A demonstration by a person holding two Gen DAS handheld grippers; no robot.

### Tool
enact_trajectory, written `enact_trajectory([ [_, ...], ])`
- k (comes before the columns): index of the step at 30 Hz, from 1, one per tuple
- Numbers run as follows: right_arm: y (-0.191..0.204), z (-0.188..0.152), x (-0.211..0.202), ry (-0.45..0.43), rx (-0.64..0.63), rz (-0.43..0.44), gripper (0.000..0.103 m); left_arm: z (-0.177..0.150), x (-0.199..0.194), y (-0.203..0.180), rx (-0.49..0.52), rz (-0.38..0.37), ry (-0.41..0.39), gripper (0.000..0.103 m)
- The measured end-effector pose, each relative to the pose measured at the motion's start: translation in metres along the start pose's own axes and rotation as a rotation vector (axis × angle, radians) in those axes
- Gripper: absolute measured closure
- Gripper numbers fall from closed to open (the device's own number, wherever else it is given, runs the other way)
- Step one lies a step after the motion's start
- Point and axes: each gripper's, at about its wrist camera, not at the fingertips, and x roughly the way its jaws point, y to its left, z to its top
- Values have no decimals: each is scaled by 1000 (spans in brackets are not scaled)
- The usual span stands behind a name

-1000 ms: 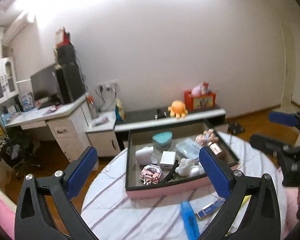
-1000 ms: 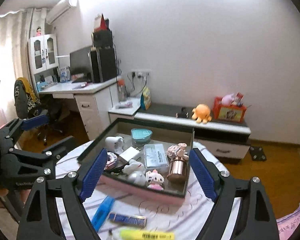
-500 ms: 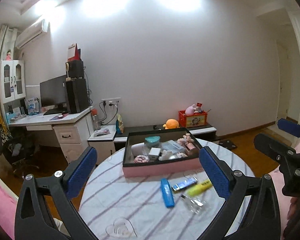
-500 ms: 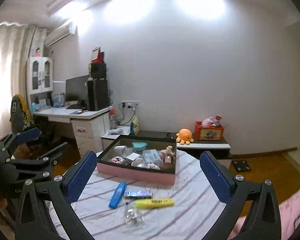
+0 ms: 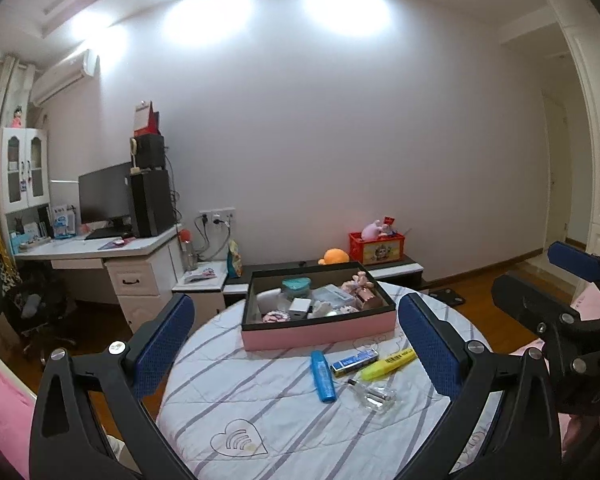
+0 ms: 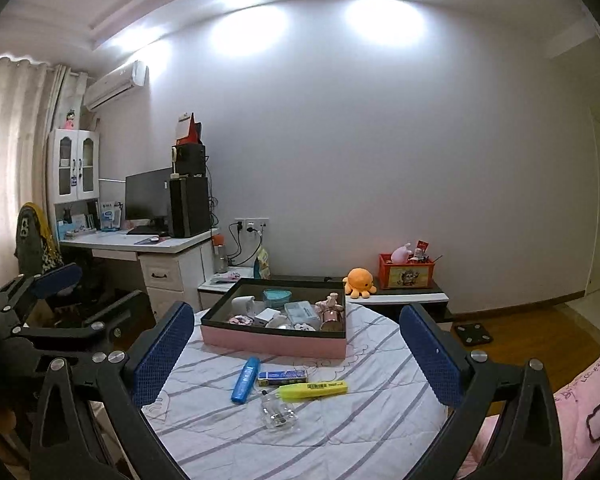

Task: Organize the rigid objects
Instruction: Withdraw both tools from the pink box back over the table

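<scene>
A pink box (image 5: 320,334) (image 6: 274,342) with a dark inside holds several small items at the far side of the round table (image 5: 260,412) (image 6: 360,428). In front of it lie a blue marker (image 5: 322,376) (image 6: 245,379), a small blue packet (image 5: 354,360) (image 6: 282,377), a yellow highlighter (image 5: 388,363) (image 6: 313,390) and a clear glass bottle (image 5: 374,395) (image 6: 278,413). My left gripper (image 5: 296,344) is open and empty, held back above the table's near side. My right gripper (image 6: 296,350) is open and empty too, to the right of the left one.
A striped white cloth covers the table. Behind it stand a low TV bench (image 6: 404,298) with an orange plush (image 6: 360,280) and a red crate (image 6: 406,272), and a desk (image 6: 152,248) with monitor at the left. Pink bedding (image 6: 580,404) lies at the right.
Both grippers have pulled back and up from the box. The whole table and the loose items in front of the box have come into view. Both jaws stay open.
</scene>
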Motion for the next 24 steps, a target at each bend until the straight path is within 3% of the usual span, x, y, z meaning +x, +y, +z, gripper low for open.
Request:
enact_trajectory([
  [24, 2, -7, 5, 26, -21, -35, 0, -2, 9, 0, 7, 16, 23, 0],
])
